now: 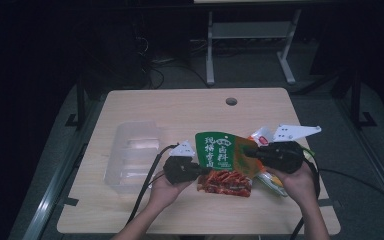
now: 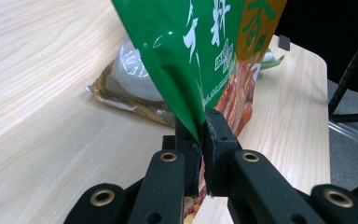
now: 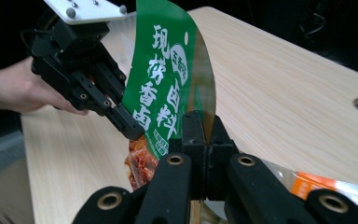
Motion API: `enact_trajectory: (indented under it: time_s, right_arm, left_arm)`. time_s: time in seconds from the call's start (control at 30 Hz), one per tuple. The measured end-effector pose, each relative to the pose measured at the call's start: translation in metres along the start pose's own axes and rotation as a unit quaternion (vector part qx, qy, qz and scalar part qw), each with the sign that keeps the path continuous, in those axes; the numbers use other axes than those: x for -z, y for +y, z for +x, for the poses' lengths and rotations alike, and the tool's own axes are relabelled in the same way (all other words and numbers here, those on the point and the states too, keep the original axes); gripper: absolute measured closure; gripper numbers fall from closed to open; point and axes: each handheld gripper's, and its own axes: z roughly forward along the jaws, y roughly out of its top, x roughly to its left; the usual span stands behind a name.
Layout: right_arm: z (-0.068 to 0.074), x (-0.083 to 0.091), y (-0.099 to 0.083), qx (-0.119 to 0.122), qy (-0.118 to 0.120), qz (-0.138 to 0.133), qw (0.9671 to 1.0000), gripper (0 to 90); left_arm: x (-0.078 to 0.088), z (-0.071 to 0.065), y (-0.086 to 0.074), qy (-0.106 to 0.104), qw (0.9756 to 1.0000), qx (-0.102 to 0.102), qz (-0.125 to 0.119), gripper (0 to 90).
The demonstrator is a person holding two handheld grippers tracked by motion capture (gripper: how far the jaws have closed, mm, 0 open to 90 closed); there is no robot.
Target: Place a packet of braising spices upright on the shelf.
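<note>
So both grippers have hold of the same green snack bag point(image 1: 219, 152), which sits a little right of centre in the high view, lifted up off the table point(image 1: 180, 107) with its red-printed lower part hanging near the front edge. The left gripper point(image 1: 196, 170) comes in from the lower left and its jaws are clamped tight on the bag's left edge; in the left gripper view the foil is squeezed right between the two black pads at centre frame. The right gripper point(image 1: 247, 151) is pinching the bag's right edge the same way, jaws closed on the thin foil in the middle of the right gripper view. There's a clear plastic tray point(image 1: 131, 155) over on the left side of the table, well apart from the bag, and another packet point(image 2: 130, 84) lying flat on the wood behind the bag, upper left in the left gripper view.
</note>
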Motion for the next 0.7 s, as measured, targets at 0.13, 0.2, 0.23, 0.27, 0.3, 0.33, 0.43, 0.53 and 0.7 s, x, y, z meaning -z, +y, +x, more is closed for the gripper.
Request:
enact_trajectory:
  time_s: [0.13, 0.2, 0.23, 0.27, 0.3, 0.33, 0.43, 0.53, 0.7]
  right_arm:
    - [-0.003, -0.007, -0.005, -0.009, 0.021, 0.015, 0.9996, 77.2]
    - [-0.002, -0.012, -0.006, -0.007, 0.024, 0.021, 0.9995, 75.5]
    - [-0.002, -0.014, -0.006, -0.007, 0.027, 0.027, 0.9992, 74.9]
    - [-0.001, -0.017, -0.007, -0.005, 0.027, 0.031, 0.9991, 73.5]
    - [0.0, -0.02, -0.007, -0.005, 0.026, 0.037, 0.999, 73.1]
    - [0.0, -0.02, -0.007, -0.005, 0.026, 0.037, 0.999, 73.1]
    - [0.003, -0.031, -0.01, -0.002, 0.028, 0.054, 0.9981, 74.2]
    - [0.005, -0.041, -0.013, -0.002, 0.026, 0.063, 0.9977, 80.5]
    - [0.01, -0.048, -0.013, 0.014, 0.027, 0.068, 0.9972, 88.4]
  left_arm:
    - [0.003, -0.003, -0.001, 0.01, 0.9999, -0.008, -0.002, 85.8]
    - [0.003, -0.003, -0.002, 0.011, 0.9999, -0.007, -0.003, 85.8]
    - [0.005, -0.002, -0.003, 0.016, 0.9999, -0.006, -0.004, 85.8]
    - [0.005, -0.002, -0.003, 0.016, 0.9999, -0.006, -0.004, 85.8]
    - [0.007, -0.001, -0.005, 0.016, 0.9998, -0.002, -0.007, 85.8]
    - [0.007, -0.001, -0.005, 0.016, 0.9998, -0.002, -0.007, 85.7]
    - [0.01, -0.002, -0.008, 0.02, 0.9997, 0.001, -0.012, 85.7]
    - [0.012, -0.004, -0.01, 0.024, 0.9996, -0.002, -0.014, 85.6]
    - [0.015, -0.002, -0.014, 0.021, 0.9995, 0.01, -0.019, 83.7]
